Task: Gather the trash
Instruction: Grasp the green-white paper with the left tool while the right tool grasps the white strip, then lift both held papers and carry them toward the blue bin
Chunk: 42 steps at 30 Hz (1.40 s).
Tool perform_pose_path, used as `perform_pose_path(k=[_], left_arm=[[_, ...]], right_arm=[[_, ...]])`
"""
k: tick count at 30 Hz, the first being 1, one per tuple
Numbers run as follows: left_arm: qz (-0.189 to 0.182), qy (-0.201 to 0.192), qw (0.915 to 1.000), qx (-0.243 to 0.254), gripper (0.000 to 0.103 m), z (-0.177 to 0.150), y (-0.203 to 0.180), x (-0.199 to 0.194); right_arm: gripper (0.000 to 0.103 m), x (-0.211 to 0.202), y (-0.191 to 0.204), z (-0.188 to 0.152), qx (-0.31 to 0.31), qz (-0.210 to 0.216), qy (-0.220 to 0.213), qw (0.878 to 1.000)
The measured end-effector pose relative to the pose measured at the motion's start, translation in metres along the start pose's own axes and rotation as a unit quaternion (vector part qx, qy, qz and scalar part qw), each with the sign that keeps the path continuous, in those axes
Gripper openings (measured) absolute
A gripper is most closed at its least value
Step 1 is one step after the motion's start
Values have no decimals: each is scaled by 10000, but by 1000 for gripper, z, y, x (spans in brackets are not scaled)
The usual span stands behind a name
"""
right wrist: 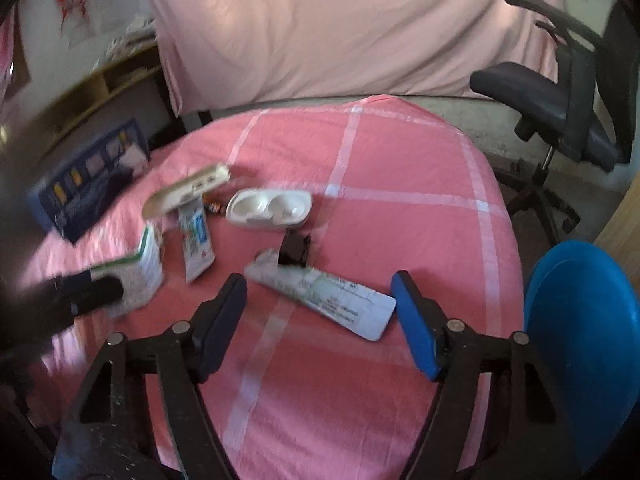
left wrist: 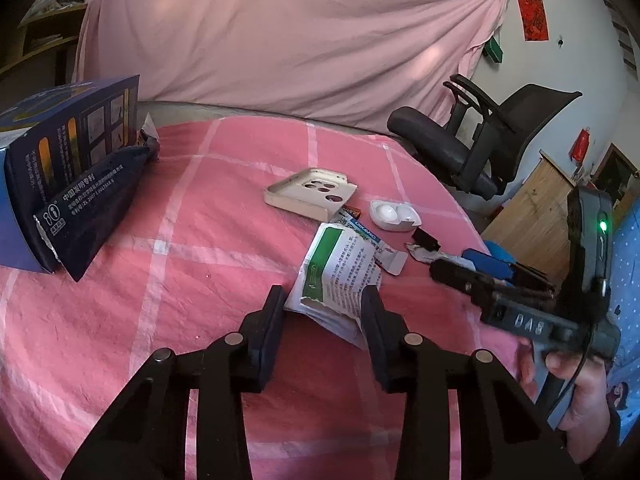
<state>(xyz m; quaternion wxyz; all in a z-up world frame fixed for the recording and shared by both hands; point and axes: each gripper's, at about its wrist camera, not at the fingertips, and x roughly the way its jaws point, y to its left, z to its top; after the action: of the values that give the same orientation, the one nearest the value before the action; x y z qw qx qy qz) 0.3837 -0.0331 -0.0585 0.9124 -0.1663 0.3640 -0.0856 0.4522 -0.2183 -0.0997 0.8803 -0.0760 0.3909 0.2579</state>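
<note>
- In the left wrist view, the left gripper (left wrist: 326, 300) is set low at the centre of the frame. Its jaws are spread to either side of a torn white and green paper packet (left wrist: 340, 272), seemingly so that it can be pinched; whether the pads already touch it cannot be told.
- The packet lies flat on the pink checked table (left wrist: 200, 300), ragged along its near edge, with small print on its face.
- More litter is clustered just beyond it: a blue and white wrapper (left wrist: 366, 236), a cream phone case (left wrist: 310, 194) lying camera holes up, and an open white earbud case (left wrist: 394, 214).
- A dark blue carton (left wrist: 68, 176) lies on its side at the left edge of the frame, one end torn open.
- In the right wrist view, the right gripper (right wrist: 320, 316) is held above the table with its jaws spread wide and empty, probably lined up over a long crumpled white wrapper (right wrist: 328, 296) at centre frame.
- A small black scrap (right wrist: 295, 249) rests on that wrapper's far end.
</note>
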Motion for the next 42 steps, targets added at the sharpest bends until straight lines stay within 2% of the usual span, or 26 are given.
perform_pose_path(k=[3, 5, 6, 7, 11, 18, 21, 25, 32, 36, 38, 42], left_arm=[[-2, 15, 10000, -76, 29, 1, 1, 0], [4, 13, 9999, -112, 22, 0, 0, 0], [11, 5, 9999, -133, 21, 0, 0, -1], [2, 3, 9999, -158, 20, 0, 0, -2], [-54, -5, 9998, -209, 17, 0, -3, -8], [-145, -55, 9999, -27, 12, -3, -20, -17], [-226, 43, 9996, 164, 10, -8, -30, -17], [-4, 297, 9988, 399, 7, -16, -40, -8], [83, 60, 9992, 390, 5, -17, -45, -14], [191, -261, 9981, 522, 5, -14, -52, -27], [181, -421, 9975, 536, 5, -9, -58, -32], [217, -828, 9932, 789, 5, -1, -75, -45]], right_arm=[[82, -4, 4, -4, -86, 17, 1, 10000], [70, -7, 6, -8, -125, 36, -9, 9999], [66, -8, 7, -9, -145, 35, -5, 9999], [58, -9, 9, -10, -169, 33, -7, 9999], [49, -14, 15, -16, -237, 57, 25, 9997], [49, -28, 20, -29, -82, 280, -42, 9996], [49, -33, 18, -33, 7, 321, -86, 9994], [48, -40, 13, -38, 142, 345, -129, 9992], [48, -52, 5, -43, 403, 481, -382, 9973], [48, -66, 4, -44, 461, 496, -769, 9947], [48, -78, 3, -44, 483, 463, -1121, 9914], [48, -113, 2, -45, 465, 277, -2093, 9764]])
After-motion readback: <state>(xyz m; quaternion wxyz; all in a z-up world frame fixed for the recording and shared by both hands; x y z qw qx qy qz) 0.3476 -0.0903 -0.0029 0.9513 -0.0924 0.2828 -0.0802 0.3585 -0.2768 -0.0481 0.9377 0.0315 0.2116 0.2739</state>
